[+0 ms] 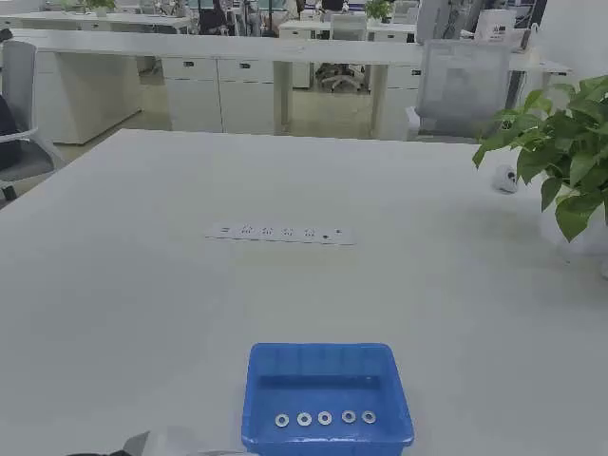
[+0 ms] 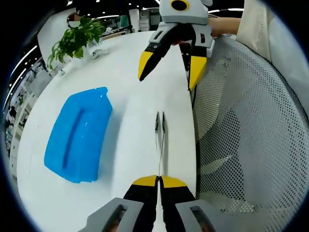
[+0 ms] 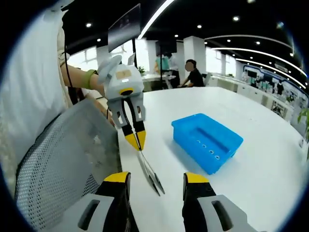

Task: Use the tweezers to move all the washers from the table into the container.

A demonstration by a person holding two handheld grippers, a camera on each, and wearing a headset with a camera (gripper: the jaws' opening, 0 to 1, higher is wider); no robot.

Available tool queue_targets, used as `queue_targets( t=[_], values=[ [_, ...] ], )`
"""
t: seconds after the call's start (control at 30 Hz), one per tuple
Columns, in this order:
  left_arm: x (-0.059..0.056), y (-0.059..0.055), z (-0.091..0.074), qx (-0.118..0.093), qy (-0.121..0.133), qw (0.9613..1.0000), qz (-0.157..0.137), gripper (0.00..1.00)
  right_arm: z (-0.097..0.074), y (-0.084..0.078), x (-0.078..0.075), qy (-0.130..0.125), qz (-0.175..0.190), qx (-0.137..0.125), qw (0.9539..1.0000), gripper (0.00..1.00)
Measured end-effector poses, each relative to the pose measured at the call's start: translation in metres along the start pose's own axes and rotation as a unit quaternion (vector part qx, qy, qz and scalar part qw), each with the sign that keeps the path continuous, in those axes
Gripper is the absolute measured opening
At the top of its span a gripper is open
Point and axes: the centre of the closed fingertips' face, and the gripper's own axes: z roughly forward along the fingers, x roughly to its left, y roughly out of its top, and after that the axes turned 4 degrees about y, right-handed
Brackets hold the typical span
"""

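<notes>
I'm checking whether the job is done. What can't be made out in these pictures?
Head view: the table nearest the person is cut off by the bottom edge, so leftovers there cannot be ruled out.
Left gripper view: the container hides its inside behind its wall.
Right gripper view: the washers are too small to count; the tweezers tips too thin to judge.

No text, label or number is legible; any marks on the power strip (image 1: 281, 233) and blue container (image 1: 323, 349) are too small to read.
</notes>
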Motion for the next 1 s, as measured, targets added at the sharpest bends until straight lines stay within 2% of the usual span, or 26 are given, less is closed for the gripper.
queue_targets(
  t=[0.13, 0.17, 0.27, 0.33, 0.37, 0.43, 0.57, 0.67, 0.77, 0.83, 0.87, 0.9, 0.93, 0.97, 1.0],
  values=[
    [0.000, -0.002, 0.003, 0.011, -0.002, 0.9999, 0.005, 0.00, -0.014, 0.009, -0.003, -0.035, 0.021, -0.036, 0.9985, 0.45],
    [0.001, -0.003, 0.004, 0.013, -0.001, 0.9999, 0.006, 0.00, -0.019, 0.012, -0.009, -0.063, 0.025, -0.048, 0.9966, 0.46],
    [0.000, -0.004, 0.005, 0.016, -0.003, 0.9999, 0.005, 0.00, -0.029, 0.016, -0.013, -0.095, 0.029, -0.070, 0.9926, 0.51],
    [-0.001, -0.006, 0.006, 0.020, -0.004, 0.9998, 0.001, 0.00, -0.038, 0.020, -0.019, -0.124, 0.042, -0.090, 0.9873, 0.53],
    [-0.001, -0.006, 0.006, 0.022, -0.004, 0.9998, -0.001, 0.00, -0.043, 0.024, -0.022, -0.139, 0.050, -0.108, 0.9831, 0.53],
    [-0.003, -0.008, 0.007, 0.025, -0.006, 0.9996, -0.010, 0.00, -0.053, 0.028, -0.031, -0.171, 0.057, -0.128, 0.9753, 0.54],
    [-0.002, -0.011, 0.005, 0.027, 0.008, 0.9993, -0.027, 0.00, -0.066, 0.027, -0.047, -0.227, 0.053, -0.132, 0.9635, 0.56],
    [0.001, -0.013, -0.001, 0.018, 0.028, 0.9980, -0.053, 0.04, -0.069, 0.028, -0.049, -0.242, 0.041, -0.132, 0.9603, 0.59],
    [0.007, -0.013, -0.015, -0.001, 0.059, 0.9939, -0.093, 0.10, -0.071, 0.029, -0.050, -0.253, 0.030, -0.128, 0.9585, 0.62],
    [0.012, -0.008, -0.032, -0.034, 0.090, 0.9869, -0.130, 0.15, -0.073, 0.030, -0.052, -0.257, 0.035, -0.137, 0.9561, 0.63],
    [0.016, -0.004, -0.044, -0.058, 0.112, 0.9807, -0.150, 0.19, -0.074, 0.031, -0.052, -0.258, 0.037, -0.139, 0.9553, 0.63],
    [0.021, -0.001, -0.056, -0.087, 0.139, 0.9711, -0.174, 0.25, -0.076, 0.031, -0.053, -0.260, 0.041, -0.144, 0.9539, 0.63],
    [0.024, 0.000, -0.065, -0.105, 0.155, 0.9636, -0.191, 0.31, -0.077, 0.031, -0.054, -0.262, 0.043, -0.147, 0.9529, 0.63],
    [0.027, 0.001, -0.074, -0.126, 0.171, 0.9532, -0.215, 0.37, -0.078, 0.031, -0.055, -0.265, 0.045, -0.149, 0.9515, 0.63],
    [0.029, 0.003, -0.085, -0.159, 0.185, 0.9376, -0.248, 0.44, -0.079, 0.031, -0.055, -0.267, 0.044, -0.151, 0.9508, 0.64]
  ],
)
